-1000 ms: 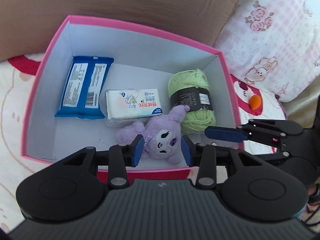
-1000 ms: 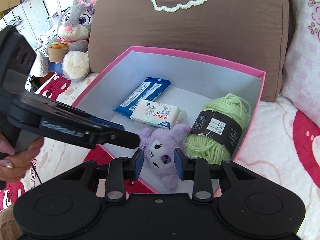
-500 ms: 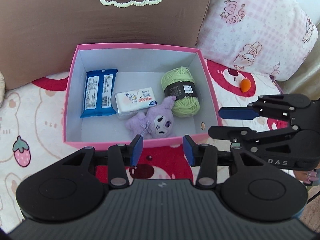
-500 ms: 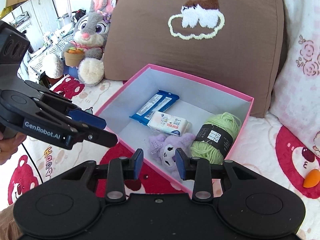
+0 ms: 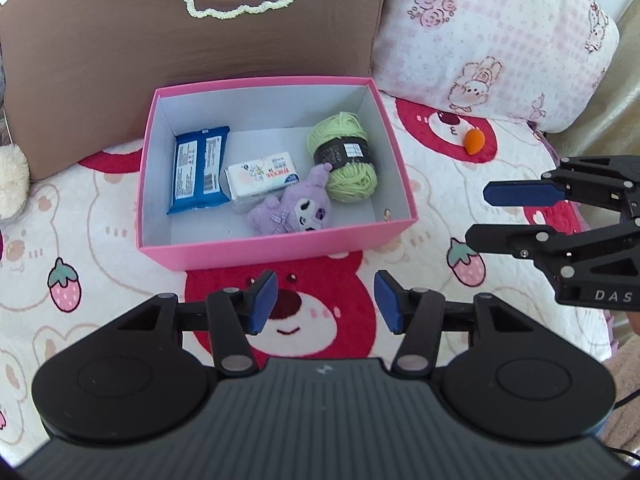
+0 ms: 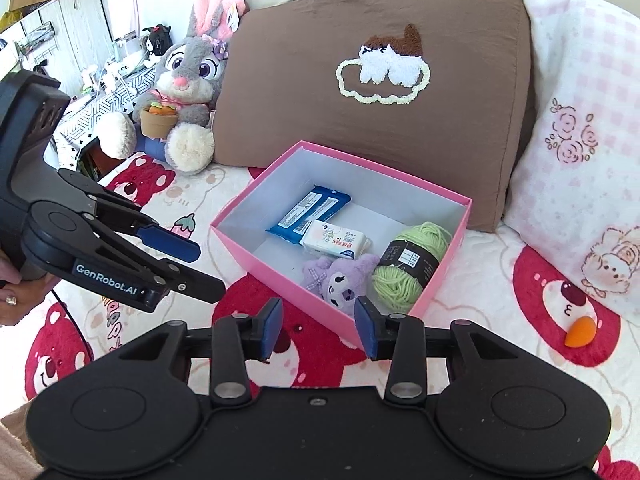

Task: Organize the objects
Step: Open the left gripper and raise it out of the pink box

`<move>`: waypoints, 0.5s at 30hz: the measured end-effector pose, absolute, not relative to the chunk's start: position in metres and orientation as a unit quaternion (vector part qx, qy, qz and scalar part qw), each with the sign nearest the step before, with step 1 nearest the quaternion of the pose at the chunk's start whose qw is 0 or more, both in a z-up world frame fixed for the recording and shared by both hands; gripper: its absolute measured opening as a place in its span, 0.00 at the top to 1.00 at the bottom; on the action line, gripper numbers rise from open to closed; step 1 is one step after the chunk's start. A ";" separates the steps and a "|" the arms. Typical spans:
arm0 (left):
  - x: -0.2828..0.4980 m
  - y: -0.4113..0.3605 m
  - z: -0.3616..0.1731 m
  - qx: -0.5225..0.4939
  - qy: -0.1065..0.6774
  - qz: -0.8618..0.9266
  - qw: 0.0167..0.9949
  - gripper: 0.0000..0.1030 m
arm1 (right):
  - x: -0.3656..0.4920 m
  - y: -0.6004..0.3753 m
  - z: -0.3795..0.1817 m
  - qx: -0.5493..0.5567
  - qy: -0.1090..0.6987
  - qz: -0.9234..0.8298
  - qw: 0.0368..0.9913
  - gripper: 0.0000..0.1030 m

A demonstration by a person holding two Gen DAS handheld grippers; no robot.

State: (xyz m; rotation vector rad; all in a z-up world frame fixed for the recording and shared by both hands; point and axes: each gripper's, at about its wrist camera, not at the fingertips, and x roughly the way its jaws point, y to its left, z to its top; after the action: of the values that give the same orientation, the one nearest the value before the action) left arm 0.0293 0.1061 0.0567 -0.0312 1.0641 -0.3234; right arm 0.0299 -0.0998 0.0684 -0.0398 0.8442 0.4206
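A quilted bedspread [image 5: 120,208] printed with red bears and strawberries fills both views, with a brown cushion [image 5: 160,40] propped at the top of the frame and a pink checked pillow [image 5: 500,32] at the upper right. In the right wrist view a grey rabbit plush [image 6: 184,80] sits at the upper left beside the cushion.

A pink box [image 5: 280,250] stands on the bedspread in the centre of the left wrist view, just in front of the cushion. Inside lie a blue packet [image 5: 199,170] at the left, a white tissue pack [image 5: 262,174] in the middle, a green yarn ball [image 5: 344,156] at the right, and a purple plush toy [image 5: 292,212] against the near wall, touching the yarn. A small orange sponge [image 5: 474,141] rests on the bedspread right of the box, well apart from it.

The left gripper [image 5: 326,302] hangs at the lower centre, over a red bear's face, nearer than the box; its jaws have just been opening and stand moderately apart with nothing between them. The right gripper [image 6: 316,326] sits at the lower centre of its own view, jaws also just opening, narrowly apart and empty, with the box's near corner beyond them.
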 end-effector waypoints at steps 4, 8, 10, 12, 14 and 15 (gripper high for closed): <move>0.015 0.098 0.062 -0.008 0.510 -0.167 0.844 0.47 | 0.017 -0.104 0.070 -0.012 0.414 0.205 0.887 0.55; 0.006 0.087 0.066 -0.003 0.519 -0.183 0.835 0.45 | 0.003 -0.110 0.072 -0.015 0.418 0.205 0.885 0.49; 0.002 0.081 0.066 0.001 0.521 -0.189 0.832 0.45 | -0.003 -0.116 0.073 -0.019 0.419 0.201 0.885 0.45; -0.002 0.073 0.066 0.007 0.522 -0.195 0.831 0.44 | -0.008 -0.123 0.073 -0.020 0.419 0.195 0.887 0.42; -0.004 0.065 0.067 0.014 0.524 -0.201 0.828 0.43 | -0.011 -0.130 0.071 -0.020 0.424 0.192 0.885 0.39; -0.005 0.062 0.067 0.015 0.525 -0.204 0.826 0.42 | -0.013 -0.134 0.070 -0.021 0.426 0.190 0.884 0.37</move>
State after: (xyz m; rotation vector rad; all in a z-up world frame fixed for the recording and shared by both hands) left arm -0.0052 0.0618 0.0666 0.0325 1.1151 -0.4336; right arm -0.0129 -0.1337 0.0704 -0.0428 0.8860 0.3961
